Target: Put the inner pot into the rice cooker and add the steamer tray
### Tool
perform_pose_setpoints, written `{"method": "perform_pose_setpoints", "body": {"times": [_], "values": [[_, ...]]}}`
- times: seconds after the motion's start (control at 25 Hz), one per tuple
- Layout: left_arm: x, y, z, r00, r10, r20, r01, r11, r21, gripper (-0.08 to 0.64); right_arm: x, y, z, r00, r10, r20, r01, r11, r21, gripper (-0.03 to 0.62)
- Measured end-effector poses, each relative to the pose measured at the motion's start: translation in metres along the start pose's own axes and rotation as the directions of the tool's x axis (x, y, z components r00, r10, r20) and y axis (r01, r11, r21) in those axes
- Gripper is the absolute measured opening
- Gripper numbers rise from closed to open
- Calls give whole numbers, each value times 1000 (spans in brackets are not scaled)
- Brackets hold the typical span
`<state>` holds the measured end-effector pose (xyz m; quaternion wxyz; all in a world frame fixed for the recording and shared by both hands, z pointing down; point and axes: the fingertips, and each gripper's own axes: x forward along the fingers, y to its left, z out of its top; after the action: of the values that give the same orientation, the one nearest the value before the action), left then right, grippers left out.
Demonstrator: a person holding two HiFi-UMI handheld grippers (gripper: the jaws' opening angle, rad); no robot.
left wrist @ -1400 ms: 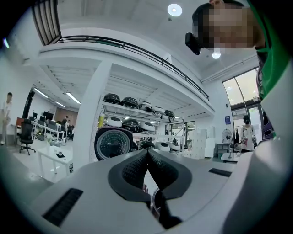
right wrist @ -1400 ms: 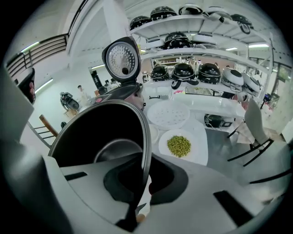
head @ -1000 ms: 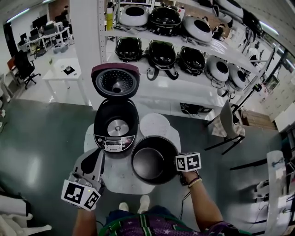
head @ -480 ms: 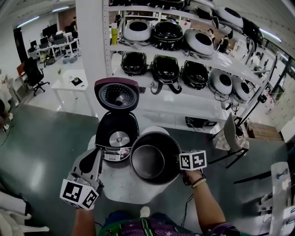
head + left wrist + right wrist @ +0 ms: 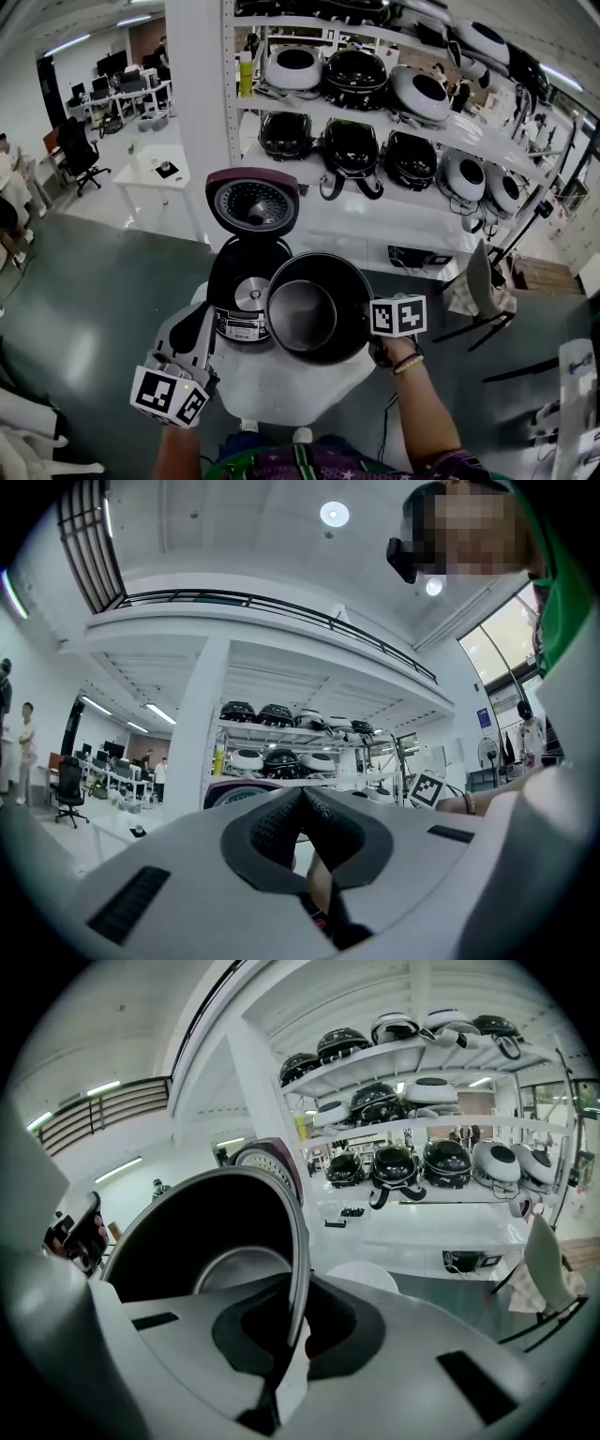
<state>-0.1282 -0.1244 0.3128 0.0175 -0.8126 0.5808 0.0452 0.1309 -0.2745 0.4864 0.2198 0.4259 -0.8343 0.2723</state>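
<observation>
Your right gripper point(image 5: 292, 1330) is pinching the rim of the inner pot point(image 5: 314, 309) and holds it up in the air, right by the open rice cooker point(image 5: 242, 281) on the white table point(image 5: 291, 380). Your left gripper point(image 5: 301, 808) is pressed together with nothing in it, near the cooker's front

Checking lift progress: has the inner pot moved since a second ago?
Yes. The inner pot has shifted toward the open rice cooker, now overlapping its right rim in the head view.
</observation>
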Motion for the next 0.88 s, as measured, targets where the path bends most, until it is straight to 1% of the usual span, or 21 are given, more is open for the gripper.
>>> {"method": "perform_pose_setpoints", "body": {"times": [0.12, 0.28, 0.4, 0.68, 0.88], "values": [[8, 22, -3, 1000, -9, -5, 9, 1000, -14, 20, 16, 13, 20, 1000, -7, 13, 7, 1000, 4, 13], [15, 57, -8, 1000, -9, -6, 9, 1000, -6, 18, 43, 36, 40, 1000, -5, 25, 4, 1000, 11, 14], [22, 83, -10, 1000, -8, -7, 8, 1000, -18, 19, 67, 50, 55, 1000, -5, 26, 5, 1000, 20, 14], [42, 133, -17, 999, -25, -23, 24, 999, -30, 20, 125, 74, 76, 1000, -9, 5, 9, 1000, 24, 14], [54, 166, -29, 998, -37, -43, 36, 998, -44, 18, 162, 82, 81, 1000, -23, -15, 24, 999, 38, 14]]}}
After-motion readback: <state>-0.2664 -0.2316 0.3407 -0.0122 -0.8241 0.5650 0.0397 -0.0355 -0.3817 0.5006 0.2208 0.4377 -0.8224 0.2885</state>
